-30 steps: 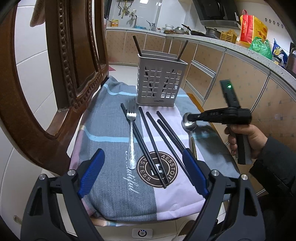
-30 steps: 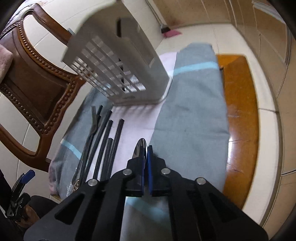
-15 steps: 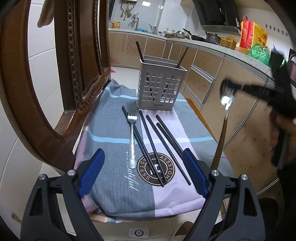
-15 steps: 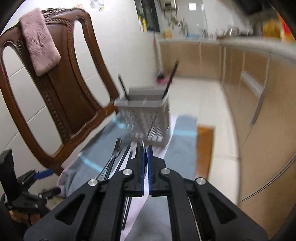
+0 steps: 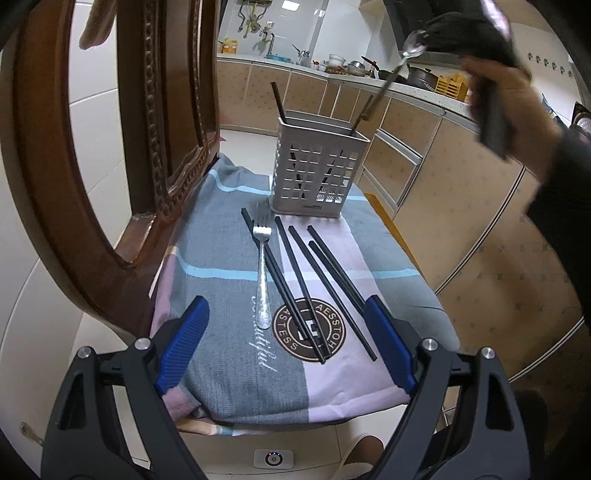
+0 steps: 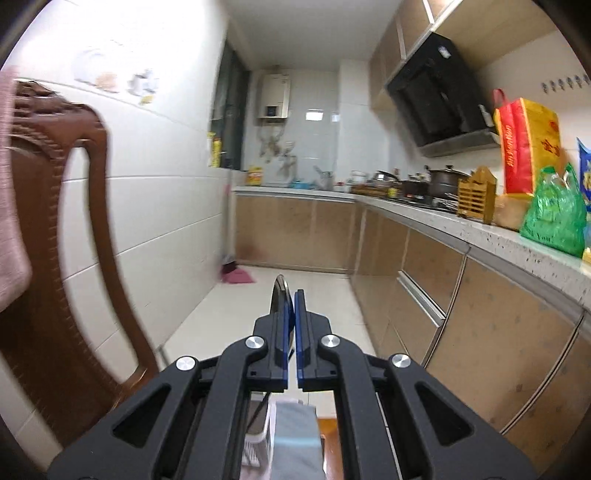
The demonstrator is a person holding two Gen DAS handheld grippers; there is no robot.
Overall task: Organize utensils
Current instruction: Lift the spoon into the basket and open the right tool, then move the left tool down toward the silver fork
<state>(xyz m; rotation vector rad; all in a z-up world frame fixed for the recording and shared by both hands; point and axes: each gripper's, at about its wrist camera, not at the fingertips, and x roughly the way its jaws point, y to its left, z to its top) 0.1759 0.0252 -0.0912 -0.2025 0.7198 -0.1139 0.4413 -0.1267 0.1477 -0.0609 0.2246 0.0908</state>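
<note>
Right gripper [image 6: 291, 310]: up high, jaws clenched on the spoon, blue pads pressed almost together with the bowl's edge poking out above them.
Spoon [image 5: 402, 62]: in the left wrist view it hangs in the air above the caddy's right rim, bowl uppermost at the right gripper [image 5: 436, 33], handle slanting down toward the caddy opening; whether its tip is inside yet I cannot tell.
Right hand [image 5: 509, 96]: wrapped round the gripper's dark handle at the upper right, blurred, dark sleeve trailing down the right side.
Left gripper [image 5: 291, 343]: hovering over the near edge of the cloth, jaws released and spread wide, nothing between the blue pads [image 5: 184, 343].
Caddy [image 5: 317, 173]: grey perforated holder standing upright at the far edge of the cloth, two dark sticks leaning out of it, one at the left rim and one at the right.
Fork [image 5: 262, 273]: flat on the cloth, tines toward the caddy, handle toward the near edge, left of the chopsticks and touching the leftmost one.
Chopsticks [image 5: 314, 280]: black sticks lying loose in the middle of the cloth, fanned from just in front of the caddy to the round brown logo near the near edge.
Cloth [image 5: 221, 295]: grey, pink and pale blue, draped over the seat of the chair [image 5: 159, 129], whose carved wooden back stands along the left edge.
Kitchen counter [image 6: 480, 229]: runs along the right, crowded with pots and bags.
</note>
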